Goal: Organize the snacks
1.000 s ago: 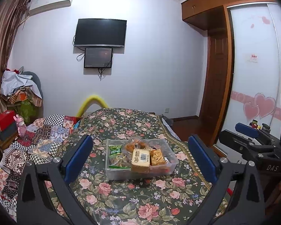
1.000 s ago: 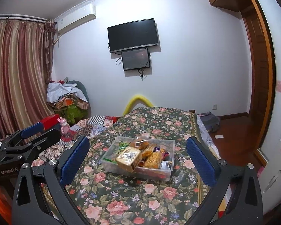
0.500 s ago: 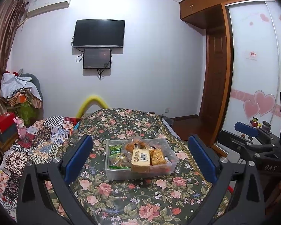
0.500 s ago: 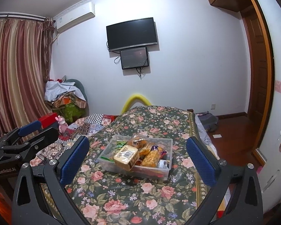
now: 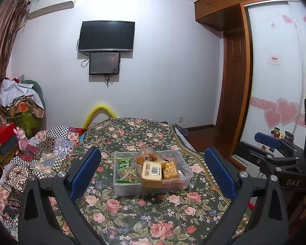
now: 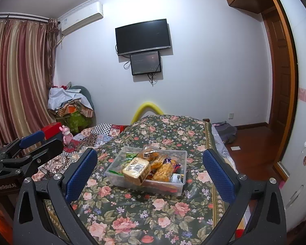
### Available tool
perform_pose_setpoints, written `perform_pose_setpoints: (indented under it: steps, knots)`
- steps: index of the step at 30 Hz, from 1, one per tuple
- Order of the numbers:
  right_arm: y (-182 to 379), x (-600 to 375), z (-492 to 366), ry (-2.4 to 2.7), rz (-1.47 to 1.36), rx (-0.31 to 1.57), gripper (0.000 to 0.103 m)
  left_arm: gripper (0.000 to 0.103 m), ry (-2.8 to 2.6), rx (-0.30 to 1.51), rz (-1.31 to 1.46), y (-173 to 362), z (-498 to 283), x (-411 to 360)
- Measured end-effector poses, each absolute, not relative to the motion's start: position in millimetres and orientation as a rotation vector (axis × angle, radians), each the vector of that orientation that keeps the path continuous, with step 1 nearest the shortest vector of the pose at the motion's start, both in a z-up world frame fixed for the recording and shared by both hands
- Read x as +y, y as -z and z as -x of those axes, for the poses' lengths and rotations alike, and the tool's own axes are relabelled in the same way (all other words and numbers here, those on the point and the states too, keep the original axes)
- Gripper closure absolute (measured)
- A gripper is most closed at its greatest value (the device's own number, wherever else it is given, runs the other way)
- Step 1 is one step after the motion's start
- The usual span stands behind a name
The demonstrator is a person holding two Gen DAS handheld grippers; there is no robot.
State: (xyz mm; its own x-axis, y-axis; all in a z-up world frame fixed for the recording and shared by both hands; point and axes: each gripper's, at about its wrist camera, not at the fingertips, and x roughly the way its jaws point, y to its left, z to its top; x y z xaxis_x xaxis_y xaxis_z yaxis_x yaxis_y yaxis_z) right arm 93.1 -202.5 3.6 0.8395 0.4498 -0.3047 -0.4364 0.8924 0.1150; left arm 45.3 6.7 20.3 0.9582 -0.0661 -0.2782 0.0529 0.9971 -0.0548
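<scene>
A clear plastic box (image 5: pixel 120 189) full of snacks stands on the floral tablecloth (image 5: pixel 132 214). A tan packet with a barcode (image 5: pixel 151 173) lies on top, green packets (image 5: pixel 123 163) at the left, orange snacks (image 5: pixel 170 170) at the right. The box (image 6: pixel 173 189) and the tan packet (image 6: pixel 135 170) also show in the right wrist view. My left gripper (image 5: pixel 152 171) is open and empty, held back above the near side of the table. My right gripper (image 6: pixel 150 172) is open and empty, beside it on the right.
A patchwork quilt (image 5: pixel 40 153) lies left of the table. A pile of clothes (image 6: pixel 69 106) and a red box (image 5: pixel 3 130) stand at the far left. A wardrobe (image 5: pixel 275 81) and door are on the right. A TV (image 5: pixel 107 35) hangs on the far wall.
Both grippers have drifted slightly; the box sits a little lower in both views. Nothing was taken hold of or let go.
</scene>
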Motion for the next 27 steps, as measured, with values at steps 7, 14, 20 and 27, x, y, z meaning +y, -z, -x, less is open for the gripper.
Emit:
perform_pose_setpoints:
  steps: [7,14,20,27]
  knots:
    - [-3.3,-203.6,-94.2,-0.467,-0.041,0.332,0.000,0.000,0.070,0.287,0.047,-20.3,-45.2,4.9]
    - [-3.2,-205.3,-96.5,-0.464,-0.037,0.334,0.000,0.000,0.078,0.289,0.050,-20.3,-45.5,5.0]
    - [-2.5,-205.1,-97.0,-0.465,-0.032,0.337,0.000,0.000,0.078,0.292,0.049,-19.5,-45.9,5.3]
    - [0.5,-201.1,-97.7,-0.470,-0.025,0.341,0.000,0.000,0.083,0.295,0.059,-17.5,-45.5,6.8]
